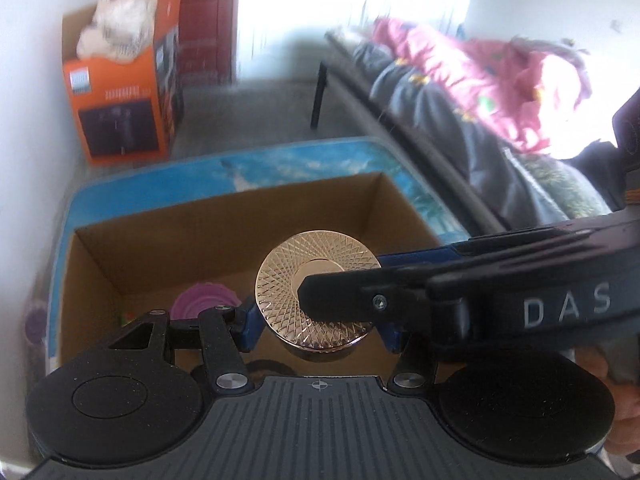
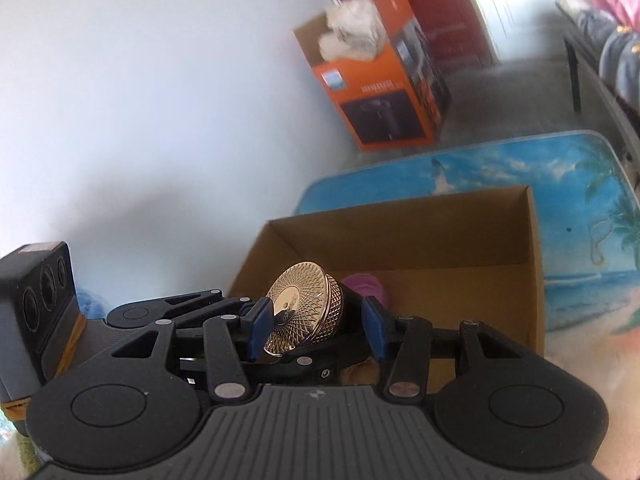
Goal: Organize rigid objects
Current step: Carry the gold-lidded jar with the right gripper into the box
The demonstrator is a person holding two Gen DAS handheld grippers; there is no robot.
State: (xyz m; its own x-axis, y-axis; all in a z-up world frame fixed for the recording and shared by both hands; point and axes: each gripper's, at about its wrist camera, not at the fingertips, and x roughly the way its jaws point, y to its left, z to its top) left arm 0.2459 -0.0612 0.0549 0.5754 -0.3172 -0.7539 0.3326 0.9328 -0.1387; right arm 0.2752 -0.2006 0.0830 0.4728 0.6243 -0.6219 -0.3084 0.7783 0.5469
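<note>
A jar with a round gold patterned lid (image 1: 316,284) hangs above an open cardboard box (image 1: 160,240). My left gripper (image 1: 318,332) is shut on the jar's sides, a blue pad (image 1: 248,328) on each flank. My right gripper (image 1: 360,280) comes in from the right, one black finger (image 1: 340,296) across the lid. In the right wrist view the jar (image 2: 308,312) sits tilted between the right gripper's (image 2: 316,328) blue pads (image 2: 372,328), which press on it. A purple round object (image 1: 204,300) (image 2: 366,284) lies in the box (image 2: 400,232).
The box stands on a low table with a blue beach print (image 1: 280,160) (image 2: 580,220). An orange carton (image 1: 120,92) (image 2: 384,92) sits on the floor by the white wall. A couch piled with pink and grey cloth (image 1: 460,80) runs along the right.
</note>
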